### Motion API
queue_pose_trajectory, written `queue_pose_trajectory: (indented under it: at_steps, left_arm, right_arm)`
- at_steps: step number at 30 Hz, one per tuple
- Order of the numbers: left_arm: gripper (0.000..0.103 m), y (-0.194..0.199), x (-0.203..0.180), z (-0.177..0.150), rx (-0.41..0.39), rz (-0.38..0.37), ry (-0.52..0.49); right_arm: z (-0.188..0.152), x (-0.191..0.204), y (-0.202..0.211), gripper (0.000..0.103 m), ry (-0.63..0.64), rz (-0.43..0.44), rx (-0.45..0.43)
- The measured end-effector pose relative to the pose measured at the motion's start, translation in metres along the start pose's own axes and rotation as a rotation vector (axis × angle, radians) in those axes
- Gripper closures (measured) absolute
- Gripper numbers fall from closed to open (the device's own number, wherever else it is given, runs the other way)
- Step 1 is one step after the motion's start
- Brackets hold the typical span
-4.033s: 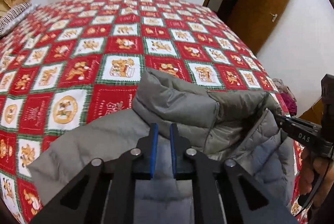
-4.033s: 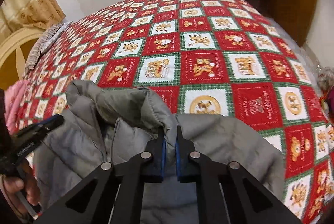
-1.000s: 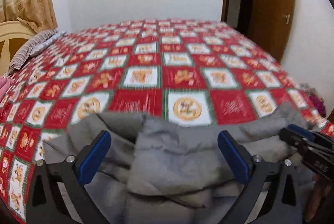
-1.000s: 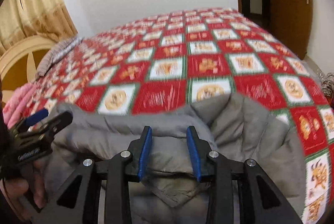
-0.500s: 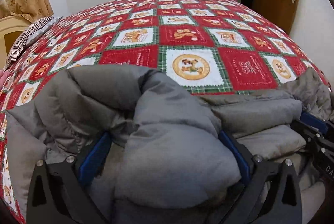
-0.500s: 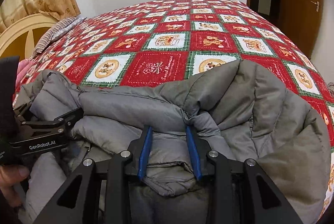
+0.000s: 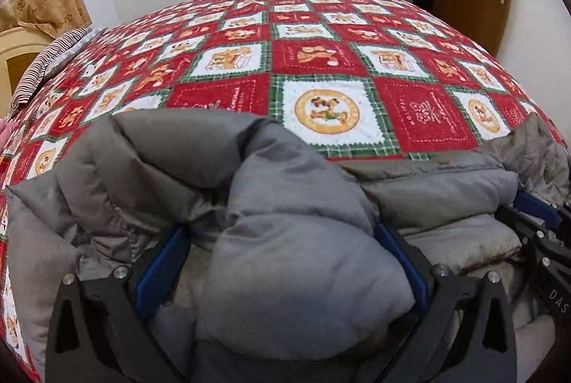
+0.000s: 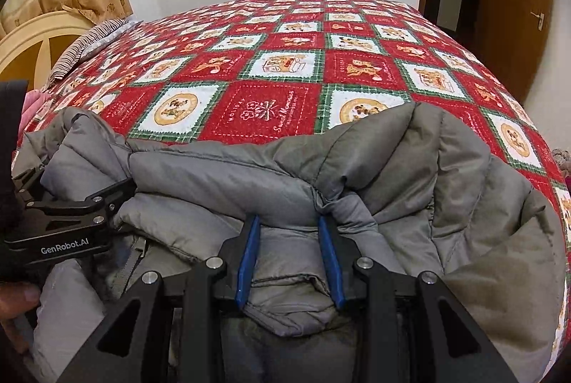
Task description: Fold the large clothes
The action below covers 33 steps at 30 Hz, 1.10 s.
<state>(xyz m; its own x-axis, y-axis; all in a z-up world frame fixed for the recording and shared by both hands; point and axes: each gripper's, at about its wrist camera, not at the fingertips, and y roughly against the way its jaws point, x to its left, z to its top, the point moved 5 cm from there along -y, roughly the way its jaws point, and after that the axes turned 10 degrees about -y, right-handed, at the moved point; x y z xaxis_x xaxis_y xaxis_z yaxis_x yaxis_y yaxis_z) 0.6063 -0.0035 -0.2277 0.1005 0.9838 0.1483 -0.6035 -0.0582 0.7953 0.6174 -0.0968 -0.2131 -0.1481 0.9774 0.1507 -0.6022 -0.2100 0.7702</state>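
Jacket: grey, padded, bunched along near edge of bed; long axis running side to side across both views.
Left gripper: jaws spread wide, thick puffed fold lying between blue pads; contact on either pad not clear, so no sure grip.
Right gripper: jaws narrow, straddling a seam ridge with layered fabric between; pinch or loose, cannot tell.
Key relation: both grippers at jacket's near edge, bulk ahead and far side; bare quilt beyond.
Nearer hand: neither; side by side, left at left end.

Grey jacket btwn wide jaws
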Motion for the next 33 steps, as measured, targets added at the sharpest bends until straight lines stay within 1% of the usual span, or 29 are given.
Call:
queue_pose_trajectory:
  at_steps: [5, 16, 22, 25, 27, 28, 29, 31, 32, 33]
  left_arm:
    - [0.0, 0.0, 0.001, 0.0, 0.0, -0.001, 0.0]
    - [0.0, -0.001, 0.0, 0.0, 0.001, -0.006, 0.001]
    - [0.0, -0.002, -0.001, 0.002, 0.003, 0.012, -0.012]
    - [0.0, 0.003, 0.005, 0.009, 0.026, -0.023, -0.003]
    - [0.001, 0.033, 0.021, 0.015, -0.035, -0.027, 0.031]
    - [0.0, 0.054, 0.029, 0.015, -0.072, -0.042, 0.035]
    - [0.0, 0.071, 0.035, 0.012, -0.086, -0.052, 0.026]
    - [0.0, 0.101, 0.047, -0.005, -0.085, -0.043, 0.009]
    - [0.0, 0.11, 0.05, -0.013, -0.092, -0.046, 0.006]
    - [0.0, 0.127, 0.056, -0.03, -0.101, -0.055, -0.004]
  right_arm:
    - [0.0, 0.003, -0.002, 0.068, 0.017, -0.022, -0.002]
    - [-0.001, 0.004, -0.003, 0.068, 0.024, -0.034, -0.001]
    - [-0.001, 0.006, -0.004, 0.067, 0.033, -0.047, 0.002]
    - [0.002, 0.005, -0.002, 0.067, 0.041, -0.029, 0.017]
    - [0.005, -0.002, 0.012, 0.067, 0.029, 0.008, 0.043]
    - [0.006, -0.009, 0.029, 0.066, -0.002, 0.018, 0.034]
    - [0.006, -0.015, 0.043, 0.058, -0.015, 0.015, 0.023]
    - [0.0, -0.03, 0.077, 0.047, -0.015, -0.003, -0.011]
    - [-0.005, -0.035, 0.088, 0.046, -0.014, -0.01, -0.018]
    - [-0.016, -0.043, 0.102, 0.046, -0.013, -0.018, -0.014]
